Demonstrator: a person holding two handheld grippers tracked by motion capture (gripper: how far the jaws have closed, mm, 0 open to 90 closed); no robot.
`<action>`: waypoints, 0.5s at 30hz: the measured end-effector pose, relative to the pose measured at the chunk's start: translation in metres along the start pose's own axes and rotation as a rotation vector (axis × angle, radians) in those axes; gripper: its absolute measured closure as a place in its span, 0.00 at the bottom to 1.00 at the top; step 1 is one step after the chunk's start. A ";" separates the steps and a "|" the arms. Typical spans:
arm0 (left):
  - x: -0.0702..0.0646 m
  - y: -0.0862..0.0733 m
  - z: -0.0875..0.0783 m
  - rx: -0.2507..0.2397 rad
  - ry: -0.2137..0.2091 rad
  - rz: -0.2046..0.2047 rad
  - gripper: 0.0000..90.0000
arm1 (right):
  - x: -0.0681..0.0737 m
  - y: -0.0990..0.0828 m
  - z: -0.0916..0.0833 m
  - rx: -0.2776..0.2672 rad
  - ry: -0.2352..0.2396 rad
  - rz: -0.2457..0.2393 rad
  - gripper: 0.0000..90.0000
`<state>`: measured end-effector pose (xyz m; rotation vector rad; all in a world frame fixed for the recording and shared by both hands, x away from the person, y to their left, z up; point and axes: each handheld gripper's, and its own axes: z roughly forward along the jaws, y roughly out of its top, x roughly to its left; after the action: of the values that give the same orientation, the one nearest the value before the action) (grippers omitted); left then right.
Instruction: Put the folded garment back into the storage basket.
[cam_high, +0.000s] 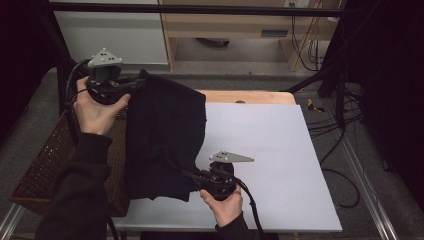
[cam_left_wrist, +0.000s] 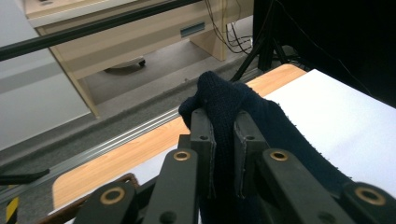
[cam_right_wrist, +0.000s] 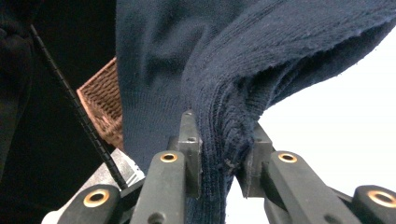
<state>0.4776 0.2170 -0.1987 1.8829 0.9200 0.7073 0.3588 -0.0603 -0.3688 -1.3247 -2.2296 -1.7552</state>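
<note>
From the high view, a person's left gripper and right gripper each pinch an edge of a dark navy knitted garment, holding it stretched between them so it hangs over the left edge of the white rectangular board on the table, likely to carry it clear of the brown woven wicker basket at the table's left. What the basket holds cannot be made out; the cloth and a sleeve cover much of it.

In the left gripper view, the jaws are clamped on a bunched fold of the garment, above the board's corner and the pale wooden tabletop.

In the right gripper view, the jaws bite a thick ribbed hem, with the basket behind.
</note>
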 end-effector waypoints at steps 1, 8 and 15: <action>0.002 0.001 -0.002 0.002 0.002 0.000 0.89 | 0.002 0.001 0.001 -0.001 0.003 -0.001 0.83; 0.012 0.007 -0.014 0.002 0.023 0.001 0.89 | 0.011 0.008 0.008 -0.012 0.019 -0.014 0.83; 0.026 0.011 -0.030 -0.003 0.049 -0.004 0.89 | 0.024 0.018 0.020 -0.018 0.037 -0.036 0.83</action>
<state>0.4725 0.2485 -0.1728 1.8677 0.9529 0.7543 0.3640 -0.0303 -0.3503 -1.2521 -2.2380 -1.8008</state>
